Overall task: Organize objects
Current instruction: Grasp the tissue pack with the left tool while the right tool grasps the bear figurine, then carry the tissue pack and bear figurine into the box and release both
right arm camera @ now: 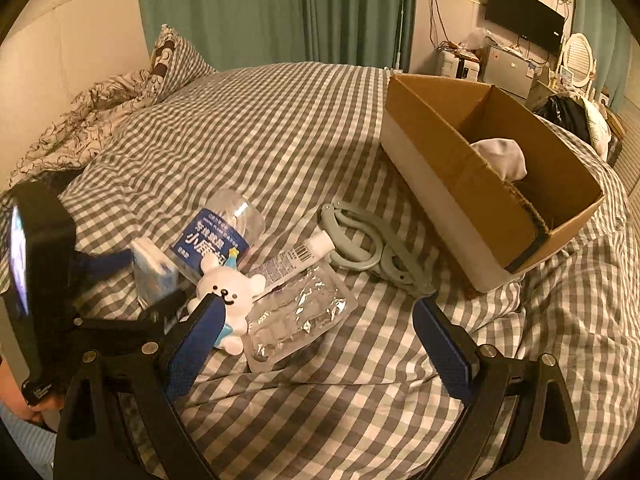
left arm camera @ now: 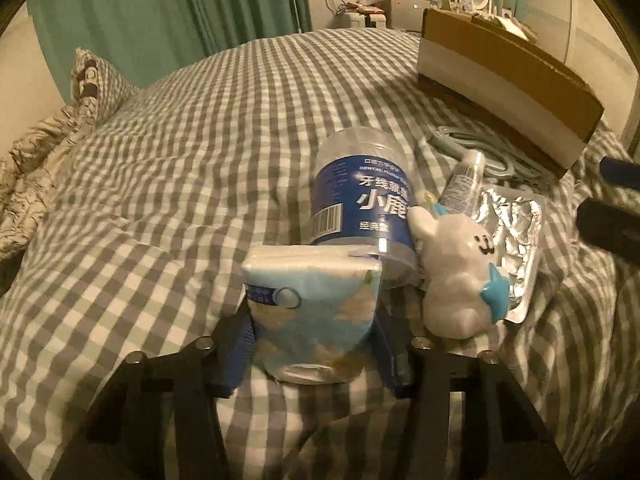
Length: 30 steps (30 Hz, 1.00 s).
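My left gripper [left arm camera: 314,316] is shut on a light blue tissue pack [left arm camera: 312,300], which also shows in the right wrist view [right arm camera: 154,276]. Beside it lie a clear tub with a blue label [left arm camera: 360,196], a white bear figure [left arm camera: 460,276], a foil blister pack [left arm camera: 512,240], a small tube [left arm camera: 464,180] and grey folding scissors [right arm camera: 368,240]. My right gripper [right arm camera: 320,320] is open and empty above the checked bed, just in front of the blister pack [right arm camera: 300,312]. An open cardboard box [right arm camera: 492,160] with a white cloth [right arm camera: 504,156] inside stands at the right.
The grey-and-white checked bedspread [right arm camera: 280,128] covers the bed. A pillow and a crumpled patterned quilt [right arm camera: 100,112] lie at the far left. Green curtains hang behind. Furniture and a wall screen stand at the far right.
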### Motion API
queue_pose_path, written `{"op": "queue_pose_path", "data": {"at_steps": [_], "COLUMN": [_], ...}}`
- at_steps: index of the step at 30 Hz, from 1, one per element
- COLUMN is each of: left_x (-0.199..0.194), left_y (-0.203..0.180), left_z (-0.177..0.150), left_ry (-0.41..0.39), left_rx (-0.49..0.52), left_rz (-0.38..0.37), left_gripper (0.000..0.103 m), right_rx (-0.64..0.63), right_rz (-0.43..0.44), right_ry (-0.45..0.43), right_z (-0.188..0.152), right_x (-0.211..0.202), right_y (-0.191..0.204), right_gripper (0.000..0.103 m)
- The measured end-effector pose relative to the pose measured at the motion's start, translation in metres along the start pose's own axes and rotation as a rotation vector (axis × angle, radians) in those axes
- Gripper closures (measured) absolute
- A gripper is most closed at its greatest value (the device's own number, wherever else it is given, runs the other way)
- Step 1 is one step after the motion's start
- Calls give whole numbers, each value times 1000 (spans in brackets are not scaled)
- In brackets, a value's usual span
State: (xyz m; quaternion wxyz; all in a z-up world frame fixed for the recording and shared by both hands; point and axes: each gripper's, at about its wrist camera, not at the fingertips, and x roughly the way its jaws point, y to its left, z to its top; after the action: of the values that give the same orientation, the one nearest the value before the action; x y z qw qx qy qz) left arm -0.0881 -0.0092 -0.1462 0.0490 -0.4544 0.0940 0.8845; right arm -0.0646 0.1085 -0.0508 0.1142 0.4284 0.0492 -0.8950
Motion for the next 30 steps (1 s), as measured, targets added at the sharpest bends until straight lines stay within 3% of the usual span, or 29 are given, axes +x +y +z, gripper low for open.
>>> {"op": "queue_pose_path", "data": {"at_steps": [4, 8, 15, 20, 22, 30], "left_x": [-22, -45, -48, -42, -42, -52], "left_y": [11, 24, 48, 54, 55, 49], "left_z": [5, 9, 9, 8, 6, 7], "left_ry": [-50, -92, -89, -78, -74, -90], "left_rx": [-35, -43, -104, -113, -117, -106], "left_rz": [-20, 30, 7, 0, 2, 7], "left_gripper": [50, 50, 50, 50, 50, 50], "right_rx": [-7, -23, -64, -87, -82, -75], "right_rz": [6, 21, 55, 66, 81, 108], "right_ry": [9, 22, 81, 140, 172, 150], "right_z": [-2, -1, -1, -5, -6, -10], "right_x": [3, 9, 36, 61, 70, 58], "right_y": [7, 21, 53, 68, 69, 66], "right_gripper": [8, 8, 8, 24, 40, 46]}}
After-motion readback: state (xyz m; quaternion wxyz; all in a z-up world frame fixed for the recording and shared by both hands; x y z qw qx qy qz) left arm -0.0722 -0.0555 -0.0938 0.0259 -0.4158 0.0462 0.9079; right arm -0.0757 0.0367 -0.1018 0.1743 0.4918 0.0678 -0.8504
